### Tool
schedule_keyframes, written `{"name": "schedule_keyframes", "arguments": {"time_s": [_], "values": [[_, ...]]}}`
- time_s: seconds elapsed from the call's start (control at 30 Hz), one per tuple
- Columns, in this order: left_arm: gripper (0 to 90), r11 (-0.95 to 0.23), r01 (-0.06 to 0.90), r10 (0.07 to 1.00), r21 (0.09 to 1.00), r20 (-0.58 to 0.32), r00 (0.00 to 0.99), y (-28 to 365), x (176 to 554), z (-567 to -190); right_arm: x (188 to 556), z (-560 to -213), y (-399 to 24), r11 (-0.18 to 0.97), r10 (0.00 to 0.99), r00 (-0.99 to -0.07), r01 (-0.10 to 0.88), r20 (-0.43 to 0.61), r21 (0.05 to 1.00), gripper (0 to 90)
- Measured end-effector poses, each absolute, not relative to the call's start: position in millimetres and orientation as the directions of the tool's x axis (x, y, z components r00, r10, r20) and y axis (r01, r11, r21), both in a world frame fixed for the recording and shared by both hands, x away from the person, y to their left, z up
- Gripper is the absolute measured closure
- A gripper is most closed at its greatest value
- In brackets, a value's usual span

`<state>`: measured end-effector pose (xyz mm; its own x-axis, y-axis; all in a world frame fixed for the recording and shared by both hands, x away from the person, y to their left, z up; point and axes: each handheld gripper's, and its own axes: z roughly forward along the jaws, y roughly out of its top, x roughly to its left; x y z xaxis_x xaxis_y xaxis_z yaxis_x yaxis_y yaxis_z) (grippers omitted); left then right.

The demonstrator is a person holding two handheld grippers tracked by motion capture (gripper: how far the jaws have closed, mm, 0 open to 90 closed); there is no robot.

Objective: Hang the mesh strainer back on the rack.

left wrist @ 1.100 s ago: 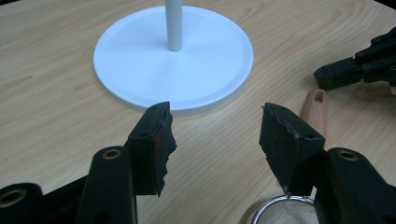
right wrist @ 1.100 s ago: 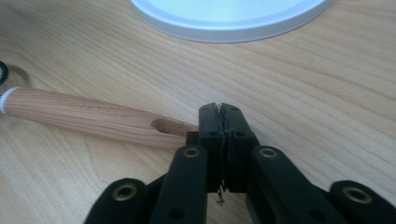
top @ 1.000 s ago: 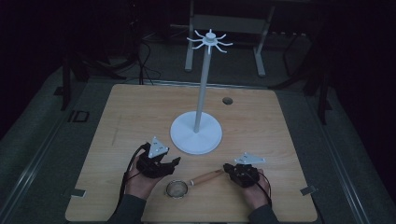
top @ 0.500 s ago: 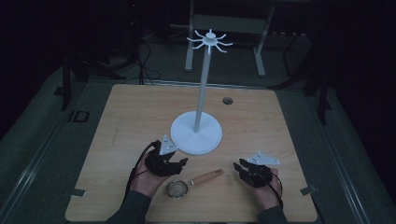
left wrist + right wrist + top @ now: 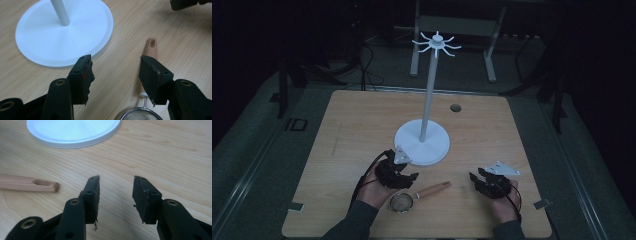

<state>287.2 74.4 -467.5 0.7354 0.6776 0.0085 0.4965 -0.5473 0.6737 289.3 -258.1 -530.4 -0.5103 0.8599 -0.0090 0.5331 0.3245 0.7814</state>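
A small mesh strainer [image 5: 402, 201] with a wooden handle [image 5: 434, 189] lies flat near the table's front edge. My left gripper [image 5: 408, 178] hovers just behind its bowl. In the left gripper view the left gripper [image 5: 115, 71] is open, and the handle [image 5: 151, 47] runs past the right-hand jaw with no pad pressing on it. My right gripper [image 5: 474, 179] sits to the right of the handle's tip, apart from it. The right gripper [image 5: 116, 192] has just been opening its jaws, with bare wood between them. The handle [image 5: 27, 185] lies off to the left.
A white hook stand [image 5: 429, 85] rises from a round base [image 5: 422, 142] in the middle of the wooden table [image 5: 362, 125]. A small dark hole [image 5: 455, 107] lies behind it. Metal frame legs [image 5: 492, 55] stand beyond the far edge.
The right gripper has let go of the handle's tip, opened and drawn off to the right. The left gripper has shifted a little right, toward the stand's base. The strainer lies where it was.
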Motion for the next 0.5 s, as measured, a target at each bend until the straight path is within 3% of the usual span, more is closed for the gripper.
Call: {"name": "schedule_keyframes", "arguments": {"time_s": [0.5], "values": [[47.2,-0.655,0.499,0.614,0.568,0.015,0.789,53,297,-467,291,-531,-268,0.303,0.88,-0.475,0.548,-0.008,0.779,50.2]]}}
